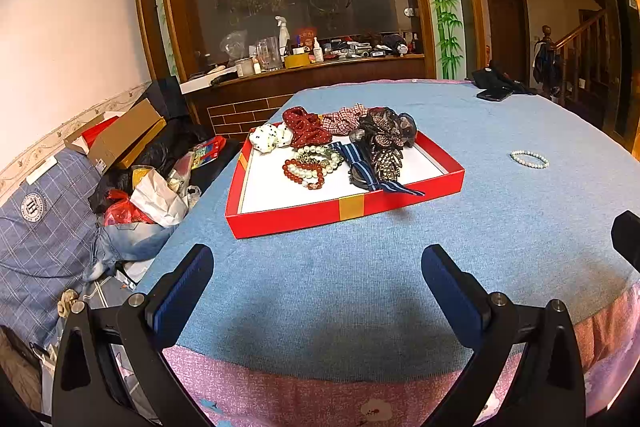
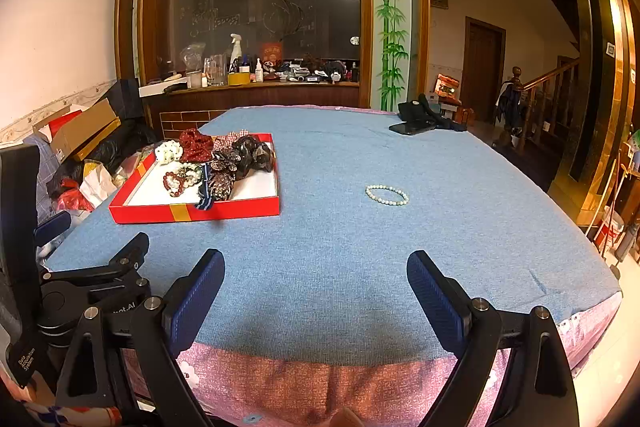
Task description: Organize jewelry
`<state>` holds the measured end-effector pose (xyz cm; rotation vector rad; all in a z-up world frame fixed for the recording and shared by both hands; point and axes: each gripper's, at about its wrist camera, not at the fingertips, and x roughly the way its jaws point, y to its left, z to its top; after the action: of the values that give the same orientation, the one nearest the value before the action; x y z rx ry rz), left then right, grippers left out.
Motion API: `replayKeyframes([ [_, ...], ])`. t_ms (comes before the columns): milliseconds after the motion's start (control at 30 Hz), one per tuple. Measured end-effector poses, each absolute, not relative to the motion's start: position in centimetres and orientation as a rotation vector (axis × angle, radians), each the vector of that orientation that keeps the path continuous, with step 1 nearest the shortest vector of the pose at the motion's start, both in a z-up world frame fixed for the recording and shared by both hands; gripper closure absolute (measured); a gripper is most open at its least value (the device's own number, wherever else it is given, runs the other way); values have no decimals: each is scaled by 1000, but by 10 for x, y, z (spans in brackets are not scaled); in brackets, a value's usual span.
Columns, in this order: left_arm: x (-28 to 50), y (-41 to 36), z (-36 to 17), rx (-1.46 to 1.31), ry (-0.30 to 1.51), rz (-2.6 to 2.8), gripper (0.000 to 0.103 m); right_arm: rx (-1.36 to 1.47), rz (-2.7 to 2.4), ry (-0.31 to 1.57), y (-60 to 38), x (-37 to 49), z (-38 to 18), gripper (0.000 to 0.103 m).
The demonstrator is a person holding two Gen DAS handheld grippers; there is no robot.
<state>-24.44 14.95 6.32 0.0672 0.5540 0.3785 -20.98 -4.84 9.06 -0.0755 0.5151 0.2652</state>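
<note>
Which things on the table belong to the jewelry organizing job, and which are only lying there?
Belongs to the job:
red tray
pale bead bracelet, alone on the blue cloth
bracelets and scrunchies in the tray

Just lying about:
black phone
dark bundle beside it

Tray (image 1: 400, 205): red walls, gold band, white floor. Cloth (image 1: 480, 227): blue, over pink floral cover (image 2: 320, 383). Loose bracelet (image 2: 387, 195): pale whitish-green beads. Scrunchies recorded as white with dark dots (image 1: 267, 138), red dotted (image 1: 306, 127), red-white check (image 1: 345, 117). Ribbon (image 1: 362, 163): navy, white stripes.
</note>
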Motion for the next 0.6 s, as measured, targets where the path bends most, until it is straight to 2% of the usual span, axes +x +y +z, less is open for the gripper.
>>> replayKeyframes([
  [600, -245, 151, 62, 67, 556, 379, 0, -76, 265, 517, -48, -210, 91, 8],
])
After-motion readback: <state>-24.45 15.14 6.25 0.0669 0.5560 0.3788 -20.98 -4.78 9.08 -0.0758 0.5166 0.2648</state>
